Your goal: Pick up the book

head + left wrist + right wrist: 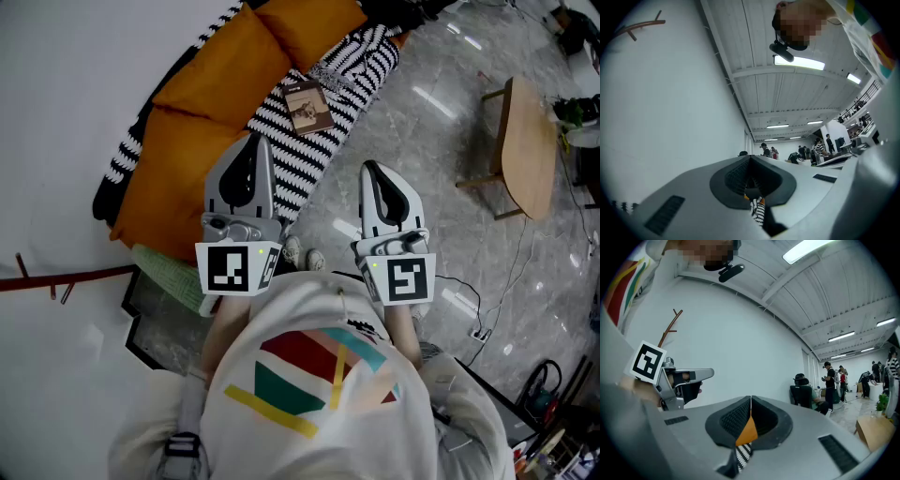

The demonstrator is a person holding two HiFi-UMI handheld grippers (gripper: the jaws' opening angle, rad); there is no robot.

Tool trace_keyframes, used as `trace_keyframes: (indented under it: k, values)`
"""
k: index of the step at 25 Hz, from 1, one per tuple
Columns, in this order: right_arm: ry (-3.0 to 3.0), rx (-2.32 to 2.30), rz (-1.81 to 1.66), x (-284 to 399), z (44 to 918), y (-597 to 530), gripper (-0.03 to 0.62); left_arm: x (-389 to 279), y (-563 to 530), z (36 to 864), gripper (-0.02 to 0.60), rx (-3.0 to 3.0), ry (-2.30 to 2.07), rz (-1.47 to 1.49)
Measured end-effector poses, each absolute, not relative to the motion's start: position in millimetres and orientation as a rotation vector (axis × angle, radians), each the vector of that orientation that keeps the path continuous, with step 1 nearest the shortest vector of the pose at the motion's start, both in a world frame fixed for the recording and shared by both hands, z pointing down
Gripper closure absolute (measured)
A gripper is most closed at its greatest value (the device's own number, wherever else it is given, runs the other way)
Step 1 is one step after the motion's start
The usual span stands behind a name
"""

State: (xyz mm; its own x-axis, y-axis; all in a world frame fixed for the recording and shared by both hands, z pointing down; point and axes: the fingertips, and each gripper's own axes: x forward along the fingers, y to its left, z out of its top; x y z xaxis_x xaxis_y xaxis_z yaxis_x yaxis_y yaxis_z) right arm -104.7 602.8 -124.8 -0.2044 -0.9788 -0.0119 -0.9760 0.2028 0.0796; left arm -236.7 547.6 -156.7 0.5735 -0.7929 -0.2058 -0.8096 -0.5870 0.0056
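A small brown-covered book [308, 106] lies flat on a black-and-white striped blanket [309, 141], which is spread over an orange sofa [220, 84]. My left gripper [253, 141] is held in the air short of the book, above the blanket's near edge. Its jaws are shut with nothing in them. My right gripper [368, 167] hovers beside it over the grey floor, also shut and empty. In the left gripper view the left gripper [750, 157] has its jaws meeting at the tip. In the right gripper view the right gripper [751, 398] shows the same.
A low wooden table [525, 150] stands on the marble floor at the right. A green cushion [169, 272] lies at the sofa's near end. A cable [469, 305] runs across the floor. My shoes [302, 253] show between the grippers. Several people stand far off in both gripper views.
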Motion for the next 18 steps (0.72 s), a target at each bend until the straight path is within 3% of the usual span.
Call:
trace_keyframes:
  k: [18]
  values:
    - [-2.428, 1.966, -0.079, -64, -118, 630, 0.577, -226, 557, -149, 0.577, -2.712, 1.488, 0.326]
